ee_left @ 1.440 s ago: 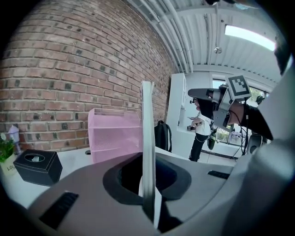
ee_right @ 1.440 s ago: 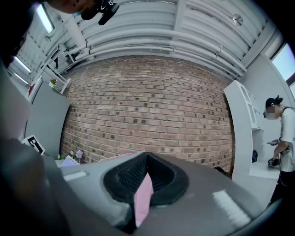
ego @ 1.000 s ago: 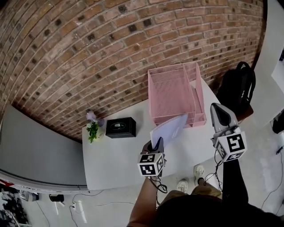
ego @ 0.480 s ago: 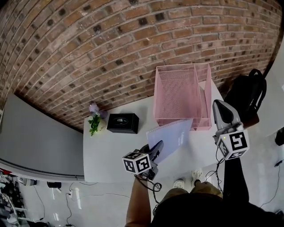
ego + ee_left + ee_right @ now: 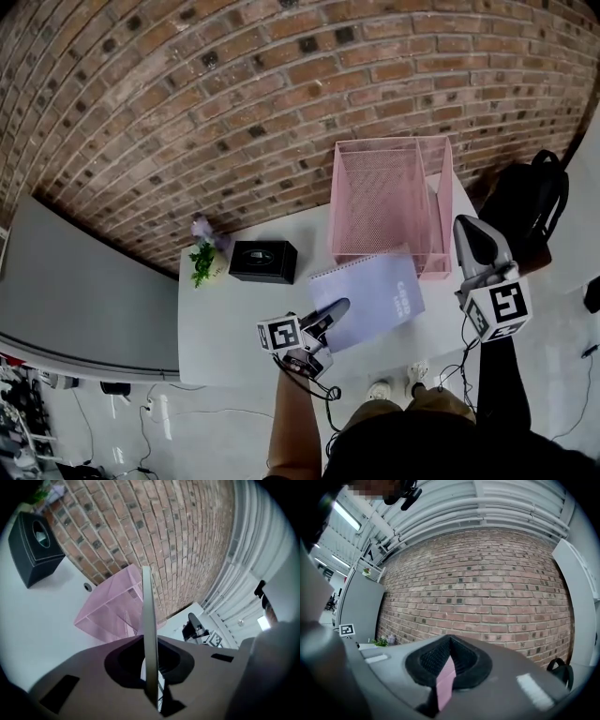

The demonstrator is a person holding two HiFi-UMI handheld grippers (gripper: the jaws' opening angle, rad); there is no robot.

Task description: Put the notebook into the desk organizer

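step: carry phase. I've got the notebook (image 5: 375, 298) off the table (image 5: 225, 319); it isn't in the desk organizer (image 5: 384, 197) yet.
left claw: my left gripper (image 5: 339, 307) is clamped on the notebook's near left corner. Its own view shows the book edge-on between the pads, jaws tight on it.
right claw: my right gripper (image 5: 467, 227) is closed on nothing. A pink sliver shows through the slit behind the tips; I read that as the organizer beyond, not a grip.
notebook: held over the near right part of the table, cover up, spiral along the far edge. Its far right corner overlaps the organizer's front rim in the head view; contact can't be confirmed.
organizer: pink mesh tray stack at the far right corner of the table, open front facing me, looks empty.
next: square the book to the opening, then slide it forward into a tray. One-corner grip, so I expect sag at the free end; the leading edge needs to clear the front lip. The right claw is just beside the organizer's right side and could steady it.
table: white; black box (image 5: 262, 261) and a small plant (image 5: 200, 262) near the far left corner.
room: brick wall (image 5: 234, 112) behind the table, grey panel (image 5: 84, 291) to the left, black backpack (image 5: 530, 202) on the floor past the right edge, cables on the floor near me.
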